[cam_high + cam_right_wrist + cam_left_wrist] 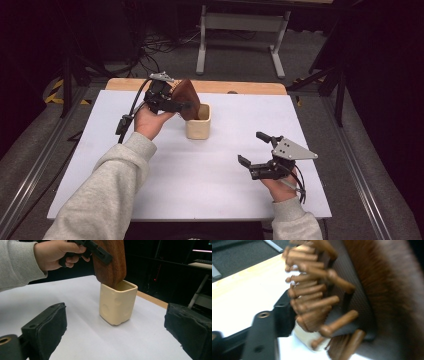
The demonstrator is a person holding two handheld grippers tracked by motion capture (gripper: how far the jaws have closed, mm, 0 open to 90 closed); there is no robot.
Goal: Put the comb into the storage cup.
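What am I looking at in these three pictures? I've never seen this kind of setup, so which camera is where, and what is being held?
A person sits at a white table holding a hand-operated two-jaw gripper in each hand. The high view looks down from above the person's side; the other two come from cameras riding on each gripper. The left gripper is shut on a wooden hairbrush, its lower end entering a cream cup that stands on the table. The left gripper view shows the brush's wooden pins close up. The right gripper hangs open over the table, holding nothing, with its camera facing the cup.
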